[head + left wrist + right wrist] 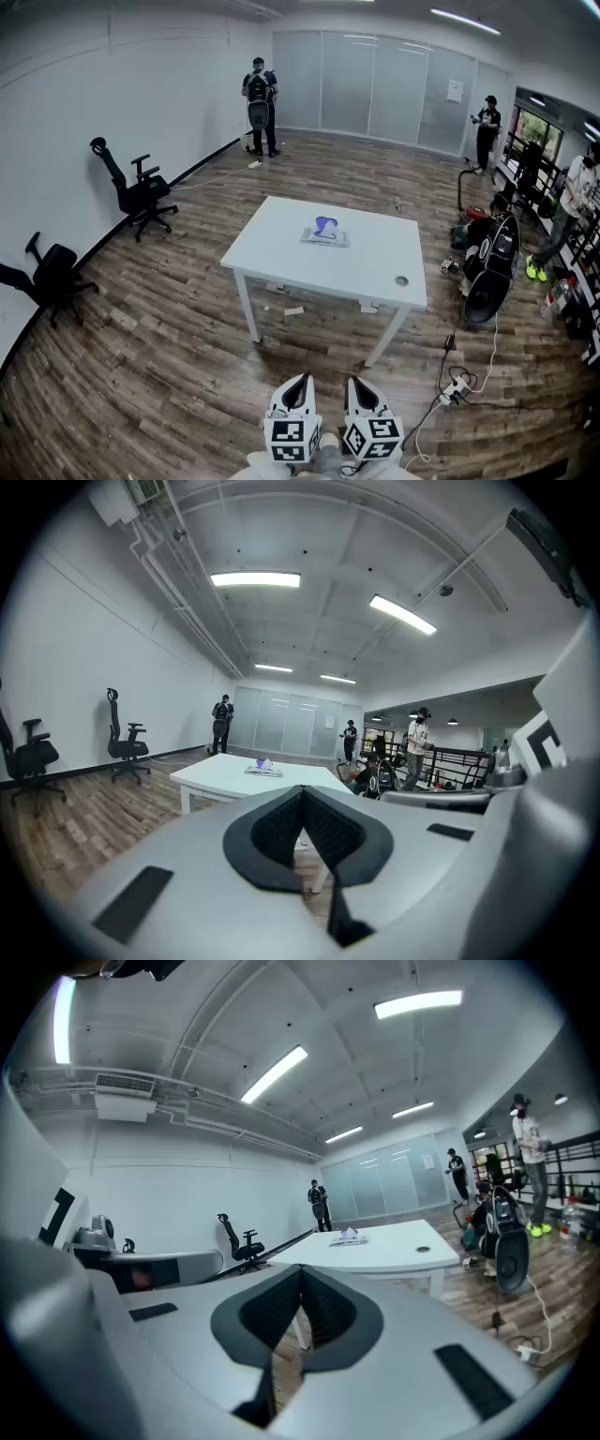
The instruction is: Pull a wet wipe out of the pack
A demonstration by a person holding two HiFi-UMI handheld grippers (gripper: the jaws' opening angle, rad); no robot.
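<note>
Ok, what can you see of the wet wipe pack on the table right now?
The wet wipe pack is a flat, pale, soft-looking packet lying face up on the white table, toward its far side and clear of every edge. A bluish-white tuft, probably a wipe or the raised flap, stands up from its top. Only the tabletop touches it. Any print is too small to read.

Ceiling strip lights [255, 578] are flooding the room evenly, and the white table [375, 267] is casting only a faint shadow on the floor [169, 366]. Fisheye distortion is bending walls [94, 94] at every edge, and dark vignetting is rounding off both gripper views' corners.
</note>
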